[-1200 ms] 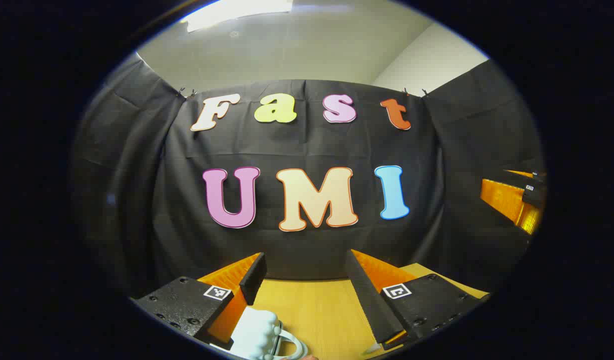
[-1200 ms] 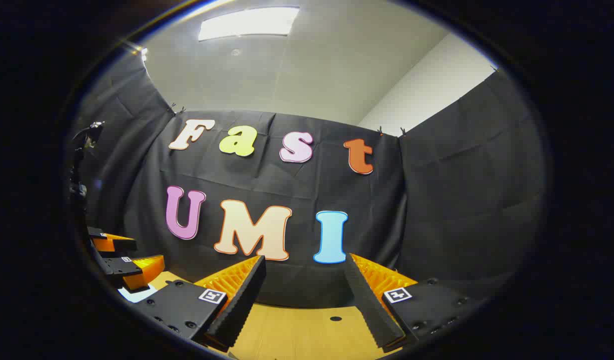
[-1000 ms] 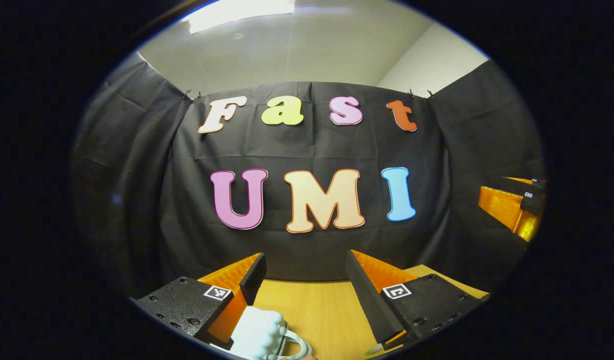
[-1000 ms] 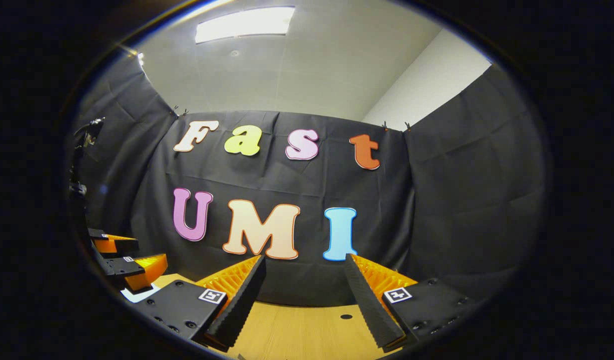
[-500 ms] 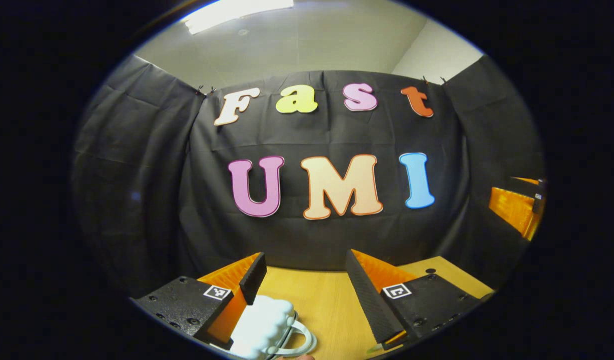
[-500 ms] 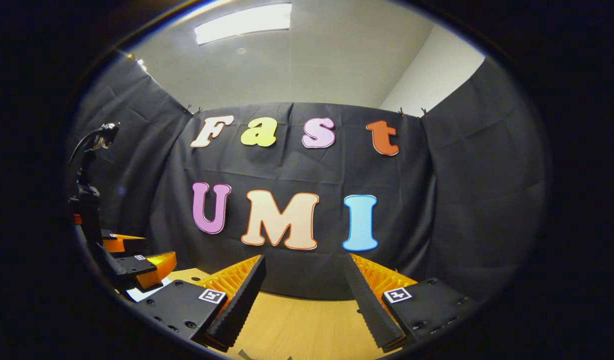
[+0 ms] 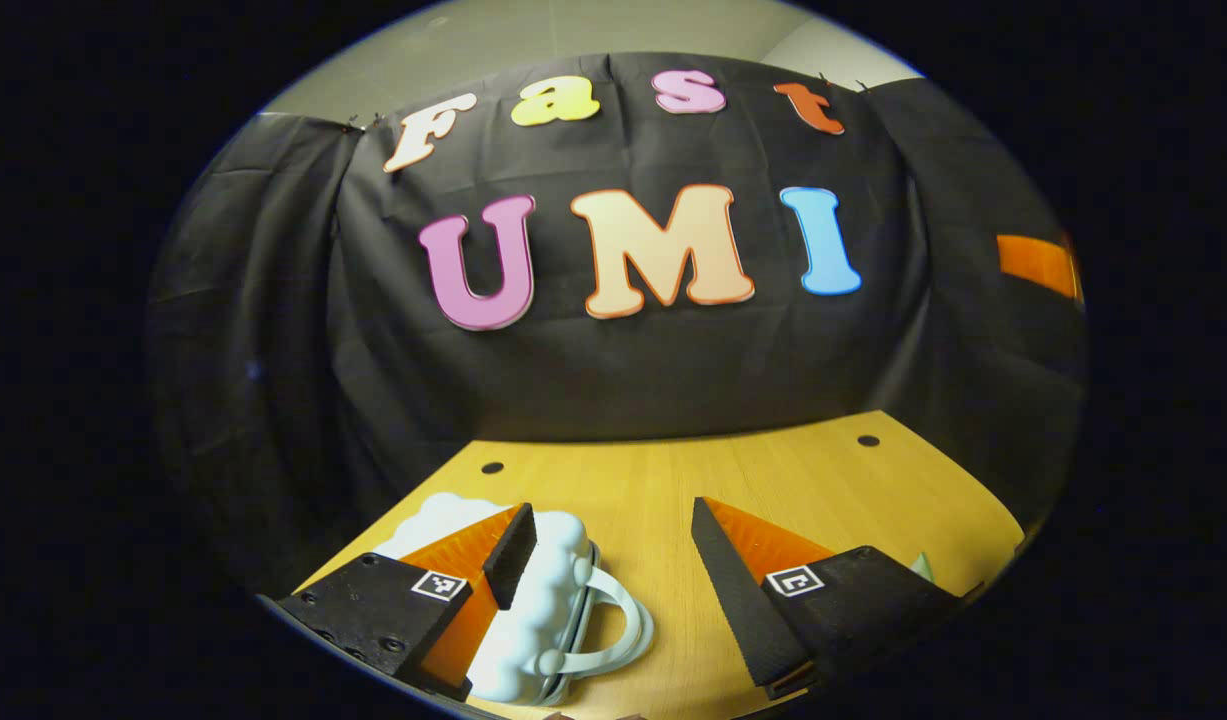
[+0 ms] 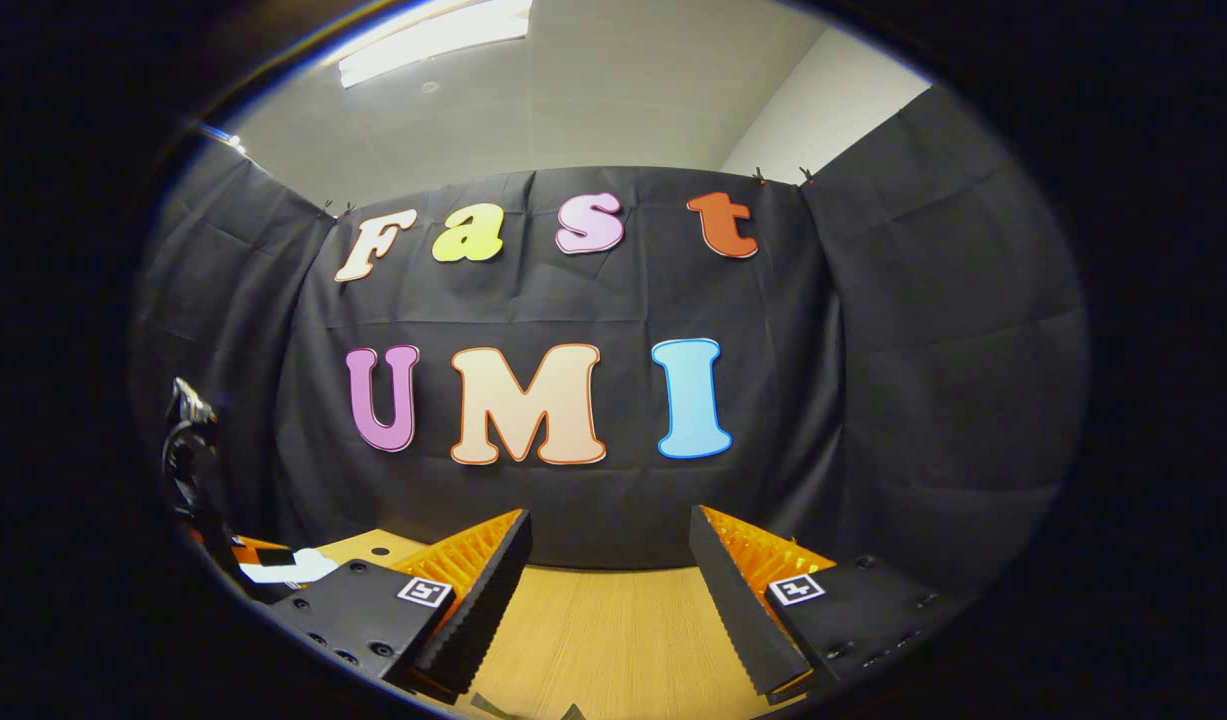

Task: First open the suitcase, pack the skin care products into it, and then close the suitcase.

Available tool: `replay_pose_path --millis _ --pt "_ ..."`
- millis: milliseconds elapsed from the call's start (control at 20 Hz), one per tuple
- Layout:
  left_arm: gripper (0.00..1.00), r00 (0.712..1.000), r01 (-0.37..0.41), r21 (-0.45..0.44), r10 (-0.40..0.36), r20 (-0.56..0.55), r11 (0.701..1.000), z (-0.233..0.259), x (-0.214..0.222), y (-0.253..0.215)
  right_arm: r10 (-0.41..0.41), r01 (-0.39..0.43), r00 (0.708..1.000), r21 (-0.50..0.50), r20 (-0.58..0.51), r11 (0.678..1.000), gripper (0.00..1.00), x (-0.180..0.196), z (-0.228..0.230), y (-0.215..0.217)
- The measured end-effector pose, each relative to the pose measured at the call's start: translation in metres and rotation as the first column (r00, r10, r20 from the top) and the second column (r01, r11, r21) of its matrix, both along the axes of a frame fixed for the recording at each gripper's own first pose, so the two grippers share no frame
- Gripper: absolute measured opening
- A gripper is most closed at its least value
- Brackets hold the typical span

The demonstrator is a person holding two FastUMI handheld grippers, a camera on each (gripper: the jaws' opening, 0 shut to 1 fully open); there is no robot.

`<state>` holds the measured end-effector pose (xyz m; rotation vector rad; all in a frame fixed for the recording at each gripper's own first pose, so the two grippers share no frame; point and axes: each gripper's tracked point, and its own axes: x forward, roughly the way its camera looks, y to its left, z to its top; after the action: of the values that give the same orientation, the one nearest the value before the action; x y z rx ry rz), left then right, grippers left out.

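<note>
A small white puffy suitcase (image 7: 558, 590) lies closed on the wooden table (image 7: 673, 480), its looped handle (image 7: 628, 625) pointing right. My left gripper (image 7: 611, 507) is open above the table. Its left finger (image 7: 508, 555) crosses in front of the suitcase's top, and the handle sits low in the gap. My right gripper (image 8: 610, 514) is open too, with nothing between its fingers, over bare table (image 8: 593, 620). An orange part of the right gripper (image 7: 1038, 265) shows at the far right of the left gripper view. A bit of the left gripper (image 8: 258, 548) and a white patch (image 8: 293, 570) sit at the lower left of the right gripper view.
A dark stand (image 8: 188, 440) rises at the left edge of the right gripper view. Two round holes (image 7: 492, 467) (image 7: 868, 440) mark the table's far edge against the black cloth wall. A pale green tip (image 7: 920, 568) peeks out behind the left gripper's right finger.
The left gripper has tipped downward, bringing much more of the table and the whole suitcase into its view. The right gripper has dipped slightly. Both stay open.
</note>
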<state>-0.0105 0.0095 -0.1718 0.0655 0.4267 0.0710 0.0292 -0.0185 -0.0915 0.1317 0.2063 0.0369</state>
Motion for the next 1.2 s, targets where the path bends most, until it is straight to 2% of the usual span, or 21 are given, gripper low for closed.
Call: replay_pose_path --millis 150,300,450,500,750,800,950,1000,1050,1150,1200 --pt "0.92 0.994 0.034 -0.013 -0.036 -0.102 0.999 -0.039 0.002 -0.003 -0.029 0.027 0.997 -0.028 -0.074 0.999 0.98 -0.005 -0.021 -0.003" --pt "0.9 0.981 0.073 -0.026 -0.076 -0.178 0.997 -0.073 0.004 -0.011 -0.047 0.038 0.994 -0.089 -0.098 0.995 0.99 -0.013 -0.028 -0.007" --pt "0.84 0.945 0.11 -0.043 -0.118 -0.304 0.993 -0.12 0.001 -0.018 -0.043 0.027 0.993 -0.141 -0.111 0.99 1.0 -0.018 -0.028 -0.004" --pt "0.78 0.935 0.103 -0.048 -0.113 -0.336 0.994 -0.13 -0.002 -0.018 -0.044 0.028 0.993 -0.149 -0.107 0.988 0.99 -0.019 -0.025 -0.003" --pt "0.77 0.885 0.061 -0.071 -0.086 -0.458 0.996 -0.168 -0.012 -0.014 -0.05 0.029 0.992 -0.174 -0.116 0.984 0.96 -0.023 -0.03 -0.002" --pt "0.75 0.874 0.067 -0.072 -0.094 -0.476 0.995 -0.175 -0.014 -0.014 -0.047 0.025 0.991 -0.174 -0.124 0.984 1.0 -0.023 -0.033 -0.002" --pt "0.66 0.847 0.072 -0.101 -0.114 -0.519 0.992 -0.187 -0.018 -0.021 -0.033 0.009 0.987 -0.157 -0.154 0.988 0.98 -0.025 -0.042 0.0" --pt "0.59 0.842 0.071 -0.104 -0.116 -0.527 0.992 -0.191 -0.018 -0.021 -0.034 0.009 0.987 -0.155 -0.159 0.988 0.99 -0.026 -0.044 -0.001" --pt "0.59 0.838 0.071 -0.102 -0.115 -0.533 0.992 -0.194 -0.018 -0.02 -0.035 0.009 0.986 -0.154 -0.162 0.988 0.99 -0.026 -0.044 -0.002" --pt "0.51 0.831 0.072 -0.086 -0.108 -0.545 0.994 -0.198 -0.017 -0.016 -0.024 -0.002 0.986 -0.152 -0.166 0.988 0.99 -0.026 -0.046 0.0" --pt "0.44 0.828 0.076 -0.076 -0.105 -0.551 0.994 -0.198 -0.018 -0.013 -0.015 -0.01 0.987 -0.153 -0.162 0.988 0.99 -0.027 -0.045 0.002"
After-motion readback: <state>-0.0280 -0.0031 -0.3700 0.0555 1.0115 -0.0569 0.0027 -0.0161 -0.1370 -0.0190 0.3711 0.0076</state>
